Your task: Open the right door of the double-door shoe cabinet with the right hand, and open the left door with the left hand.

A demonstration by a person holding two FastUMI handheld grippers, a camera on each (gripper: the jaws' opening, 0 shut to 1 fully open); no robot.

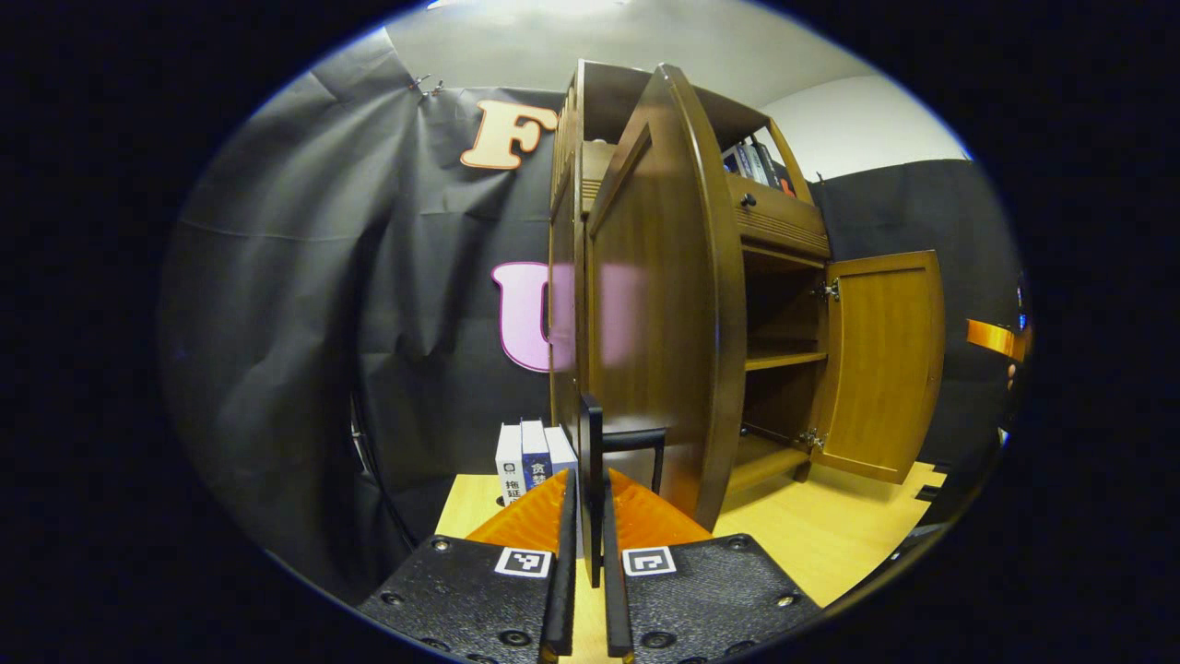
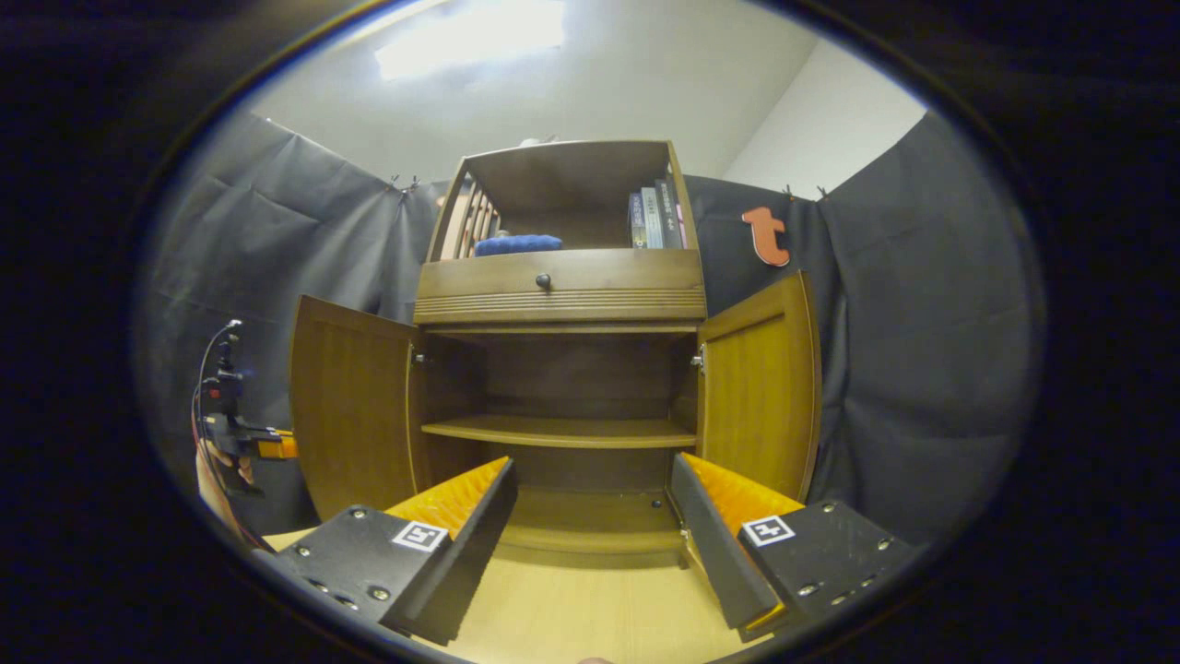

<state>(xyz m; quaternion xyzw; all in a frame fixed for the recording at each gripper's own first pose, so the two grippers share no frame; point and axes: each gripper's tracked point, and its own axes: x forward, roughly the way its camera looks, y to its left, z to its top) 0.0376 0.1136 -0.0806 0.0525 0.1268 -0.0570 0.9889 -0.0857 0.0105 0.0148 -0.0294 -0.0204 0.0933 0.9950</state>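
Both doors stand open. Left door (image 1: pixel 659 304) at twelve o'clock, its handle (image 1: pixel 590 480) pinched between the left gripper (image 1: pixel 588 590) fingers. Right door (image 2: pixel 761 387) at two o'clock, released; right gripper (image 2: pixel 590 544) spread wide. Remaining, in my judgement: release the handle.

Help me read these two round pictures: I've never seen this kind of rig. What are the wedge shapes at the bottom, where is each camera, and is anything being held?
Each camera rides on a hand-held gripper; the wedges are its fingers. In the left gripper view, the left gripper is shut on the handle of the left door, swung open. Books stand on the tabletop beside the shoe cabinet. In the right gripper view, the right gripper is open, holding nothing, facing the cabinet with the right door open too.
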